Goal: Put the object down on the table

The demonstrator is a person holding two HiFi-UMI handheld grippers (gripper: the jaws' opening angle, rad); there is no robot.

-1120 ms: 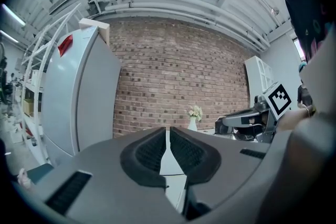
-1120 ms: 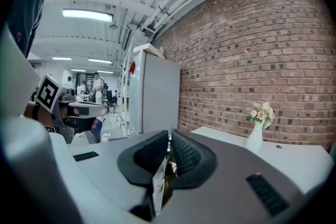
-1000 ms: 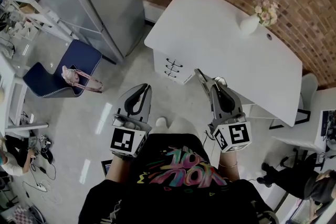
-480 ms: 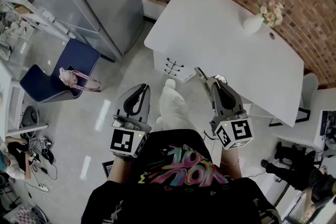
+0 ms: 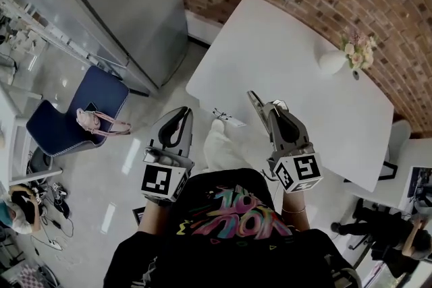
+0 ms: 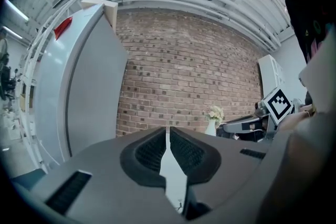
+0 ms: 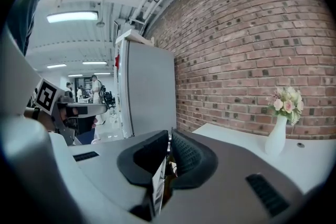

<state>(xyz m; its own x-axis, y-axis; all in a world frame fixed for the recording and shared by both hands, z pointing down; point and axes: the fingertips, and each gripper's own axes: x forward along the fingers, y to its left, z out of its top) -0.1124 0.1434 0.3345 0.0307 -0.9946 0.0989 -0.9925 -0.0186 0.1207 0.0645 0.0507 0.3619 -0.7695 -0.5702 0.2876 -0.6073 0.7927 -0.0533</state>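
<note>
Paper-thin and printed along its white edge, the packet [image 7: 156, 182] is clamped between the jaws of the right gripper [image 7: 169, 136], up in the air by the near edge of the white table [image 5: 297, 71]; what exactly it is I cannot tell. It looks light and bendy, so a pinch across its flat faces suits it, and it should lie flat once let go. The left gripper [image 6: 168, 132] has its jaws together on nothing.
</note>
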